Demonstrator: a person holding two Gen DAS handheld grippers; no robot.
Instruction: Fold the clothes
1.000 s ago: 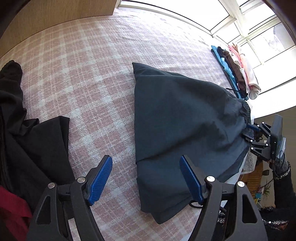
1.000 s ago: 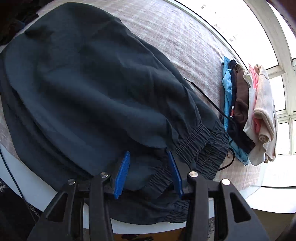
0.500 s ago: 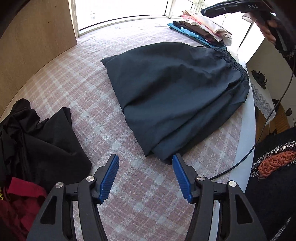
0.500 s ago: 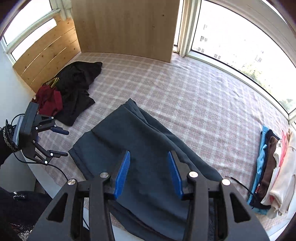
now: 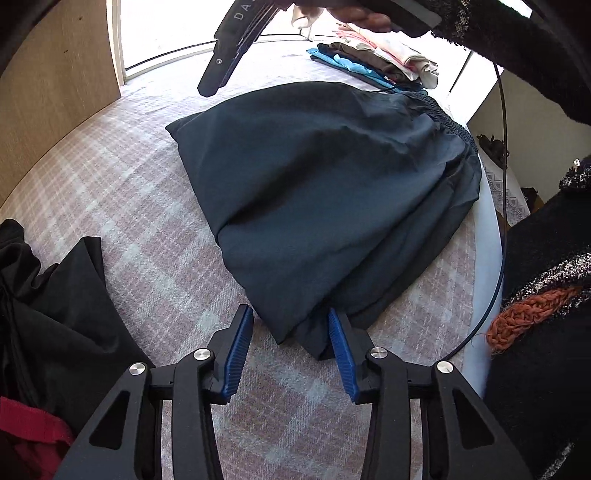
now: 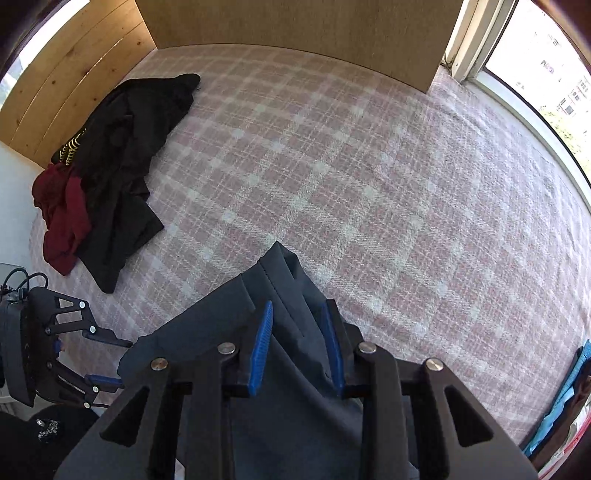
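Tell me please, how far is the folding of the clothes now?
Done: a stack of folded clothes lies by the window. In hand: the dark blue garment, folded over, with the open left tongs at its near corner and the open right tongs at its far corner. Left: the black and red pile, unfolded.

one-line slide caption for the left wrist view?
Open left gripper approaches the corner of the dark folded garment on the plaid bedspread.

plaid bedcover (image 6: 332,177) | wooden panel wall (image 6: 295,26) | window (image 6: 546,48) | black cable (image 5: 498,206)
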